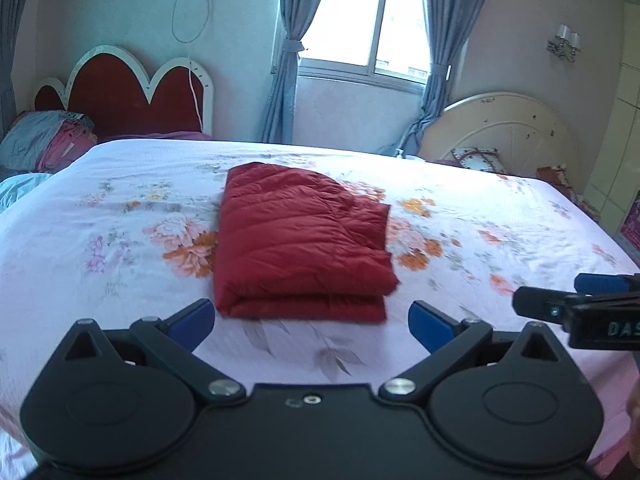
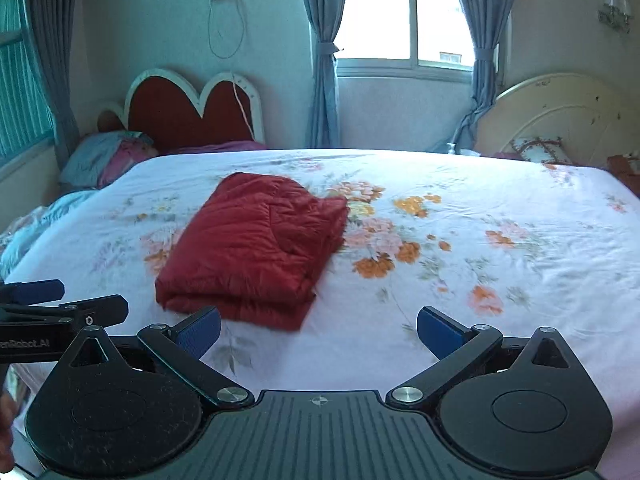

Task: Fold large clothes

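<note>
The red quilted jacket (image 1: 302, 244) is lying folded on the floral bed sheet (image 1: 120, 216), just ahead of the left gripper (image 1: 311, 322), whose jaws are standing spread and holding nothing. The right gripper (image 2: 319, 330) is likewise standing with jaws spread and empty, the jacket lying ahead and left of them.

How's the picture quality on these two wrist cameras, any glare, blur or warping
Left wrist view: the window is blown out white, the red jacket and the floral bedsheet look smeared, and fisheye bends the bed edge. Right wrist view: the same glare at the window, the jacket slightly soft, walls curving outward.
</note>
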Available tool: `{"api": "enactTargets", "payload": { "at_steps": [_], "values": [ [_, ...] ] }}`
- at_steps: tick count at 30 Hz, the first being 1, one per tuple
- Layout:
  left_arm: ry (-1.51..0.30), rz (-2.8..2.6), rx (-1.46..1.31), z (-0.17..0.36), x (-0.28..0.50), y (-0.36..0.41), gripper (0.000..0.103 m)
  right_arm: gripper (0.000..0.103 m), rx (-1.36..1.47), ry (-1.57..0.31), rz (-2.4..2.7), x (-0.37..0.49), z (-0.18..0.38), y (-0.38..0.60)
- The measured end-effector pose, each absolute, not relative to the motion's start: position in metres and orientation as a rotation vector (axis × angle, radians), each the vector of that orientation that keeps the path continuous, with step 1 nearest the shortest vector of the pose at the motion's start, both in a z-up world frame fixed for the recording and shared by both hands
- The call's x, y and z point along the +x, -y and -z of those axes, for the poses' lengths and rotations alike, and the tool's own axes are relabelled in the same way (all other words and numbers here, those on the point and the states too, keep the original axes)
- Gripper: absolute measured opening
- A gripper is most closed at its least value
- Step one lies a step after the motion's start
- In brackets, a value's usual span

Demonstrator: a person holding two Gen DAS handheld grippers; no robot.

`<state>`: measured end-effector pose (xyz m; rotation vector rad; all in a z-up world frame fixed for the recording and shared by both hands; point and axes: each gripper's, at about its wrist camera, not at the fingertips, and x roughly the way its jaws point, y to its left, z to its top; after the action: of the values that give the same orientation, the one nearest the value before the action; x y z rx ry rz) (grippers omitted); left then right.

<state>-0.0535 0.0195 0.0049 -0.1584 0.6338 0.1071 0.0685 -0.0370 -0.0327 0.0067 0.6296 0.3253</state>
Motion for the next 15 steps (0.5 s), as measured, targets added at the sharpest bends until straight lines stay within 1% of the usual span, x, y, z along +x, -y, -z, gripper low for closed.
{"api": "enactTargets", "payload": {
  "at_steps": [5,15],
  "values": [
    [-0.654,-0.114,-0.156,0.001,-0.063,-0.018,0.102,0.103,0.035,-0.656,-0.318,0.046,0.034,0.045],
    [-0.614,-0.116,-0.146,-0.006,-0.072,-0.020,0.102,0.103,0.042,-0.621,-0.309,0.033,0.022,0.046]
  ]
}}
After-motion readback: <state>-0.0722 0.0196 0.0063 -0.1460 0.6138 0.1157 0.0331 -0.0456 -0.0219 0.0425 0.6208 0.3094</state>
